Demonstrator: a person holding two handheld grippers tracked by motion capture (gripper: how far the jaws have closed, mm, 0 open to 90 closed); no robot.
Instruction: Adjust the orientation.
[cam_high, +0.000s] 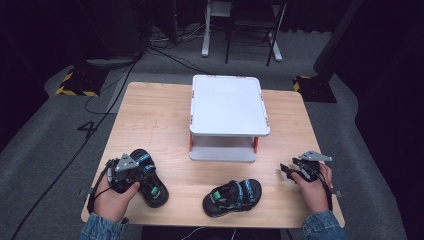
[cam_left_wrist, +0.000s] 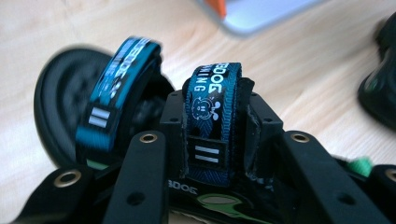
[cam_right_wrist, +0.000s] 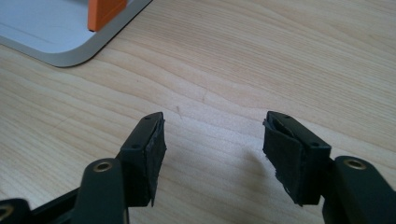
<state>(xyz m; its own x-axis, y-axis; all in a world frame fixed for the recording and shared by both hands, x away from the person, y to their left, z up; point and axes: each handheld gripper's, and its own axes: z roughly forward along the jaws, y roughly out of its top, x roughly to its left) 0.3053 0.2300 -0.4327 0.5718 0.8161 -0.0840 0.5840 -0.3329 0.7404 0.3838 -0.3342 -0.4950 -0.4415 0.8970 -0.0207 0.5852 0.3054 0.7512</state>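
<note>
Left gripper (cam_high: 131, 172): jaws clamped on a blue printed strap (cam_left_wrist: 210, 126) of the black child's sandal (cam_high: 147, 177) at the table's near left.
Second black sandal (cam_high: 232, 196): lying near the front edge, centre.
White two-tier stand (cam_high: 229, 106): placed mid-table on light wood (cam_high: 155, 120).
Right gripper (cam_high: 292, 170): jaws held apart over bare wood.

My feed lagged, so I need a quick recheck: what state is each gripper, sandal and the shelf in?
Left gripper: shut on left sandal's strap.
Right gripper: open, holding nothing.
Left sandal: on table, gripped.
Right sandal: lying free on table.
White shelf: upright, top bare.
</note>
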